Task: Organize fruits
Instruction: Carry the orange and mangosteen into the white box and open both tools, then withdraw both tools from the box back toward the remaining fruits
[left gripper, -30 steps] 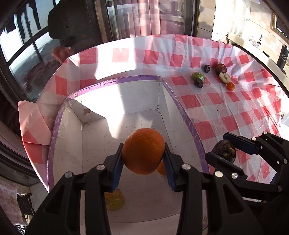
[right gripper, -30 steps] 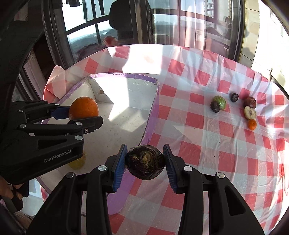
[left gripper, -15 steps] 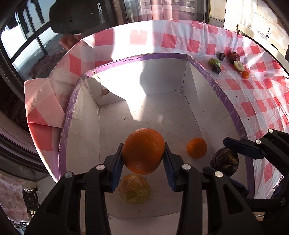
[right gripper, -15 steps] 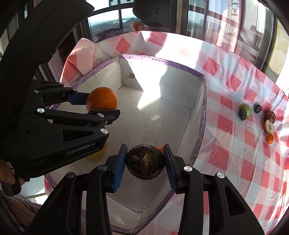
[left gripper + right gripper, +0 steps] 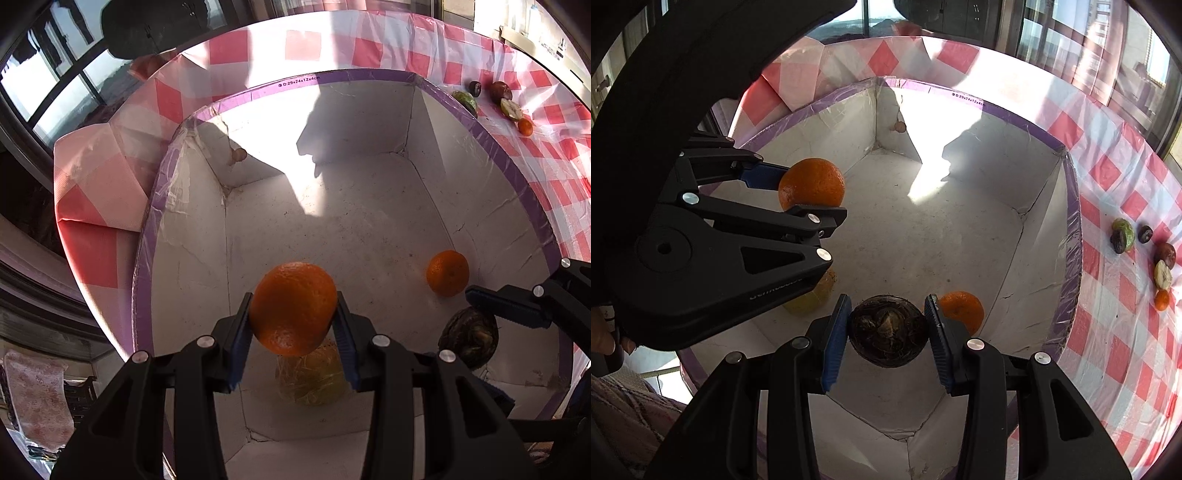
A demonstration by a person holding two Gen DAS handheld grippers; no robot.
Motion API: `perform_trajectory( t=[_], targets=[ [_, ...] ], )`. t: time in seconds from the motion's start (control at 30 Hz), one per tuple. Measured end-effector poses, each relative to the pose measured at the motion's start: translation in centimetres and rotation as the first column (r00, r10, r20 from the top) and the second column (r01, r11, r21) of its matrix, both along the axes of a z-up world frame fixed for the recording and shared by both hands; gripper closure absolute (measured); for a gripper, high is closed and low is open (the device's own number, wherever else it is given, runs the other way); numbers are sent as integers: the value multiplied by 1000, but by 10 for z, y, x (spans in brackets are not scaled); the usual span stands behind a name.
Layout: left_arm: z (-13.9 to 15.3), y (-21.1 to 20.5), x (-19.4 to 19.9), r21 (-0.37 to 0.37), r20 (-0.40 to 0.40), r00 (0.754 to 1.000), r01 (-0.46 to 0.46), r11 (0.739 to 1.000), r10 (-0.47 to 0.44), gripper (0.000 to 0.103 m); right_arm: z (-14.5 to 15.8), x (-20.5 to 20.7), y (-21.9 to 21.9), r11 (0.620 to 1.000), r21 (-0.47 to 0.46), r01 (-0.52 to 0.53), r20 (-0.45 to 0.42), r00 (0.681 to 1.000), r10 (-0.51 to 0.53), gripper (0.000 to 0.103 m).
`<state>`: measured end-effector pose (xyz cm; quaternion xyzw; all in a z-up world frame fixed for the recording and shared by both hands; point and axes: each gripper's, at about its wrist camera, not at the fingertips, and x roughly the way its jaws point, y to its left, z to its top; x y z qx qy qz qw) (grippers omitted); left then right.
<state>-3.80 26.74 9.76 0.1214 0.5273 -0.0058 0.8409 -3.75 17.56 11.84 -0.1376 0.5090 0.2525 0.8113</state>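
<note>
Inside the box (tangerine on its floor), left tongs grip an orange, right tongs a dark fruit.

A large orange and a dark, fibrous round fruit hang above the white box, where a small tangerine and a yellowish fruit lie.

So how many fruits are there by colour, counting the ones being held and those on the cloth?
Orange: 4, one big, one medium, two small
Dark brown or purple: 4
Yellow: 1
Green: 1
Pale cut piece: 1
Total: 11
</note>
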Motion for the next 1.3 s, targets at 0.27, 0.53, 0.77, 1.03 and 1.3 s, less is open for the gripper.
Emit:
perform_trajectory(
  t=[0.27, 0.53, 0.77, 1.03, 1.3],
  targets=[
    [-6, 3, -4, 16, -23, 1000, -4, 1000, 5, 61, -4, -3, 0, 1000, 10, -1, -11, 1000, 1, 62],
    [-1, 2, -6, 34, 8, 1000, -18, 999, 18, 41, -1, -4, -1, 1000, 29, 4, -4, 1000, -4, 56],
    [15, -9, -6, -4, 61, 998, -25, 1000, 25, 34, 13, -4, -19, 998, 54, 38, 41, 998, -40, 51],
    [37, -42, 4, -48, 117, 993, -10, 999, 16, 23, 34, 9, -70, 981, 129, 144, 94, 983, -157, 48],
    [56, -90, 16, -113, 181, 983, 12, 993, 9, 10, 44, 22, -143, 940, 157, 303, 103, 942, -320, 35]
  ],
)
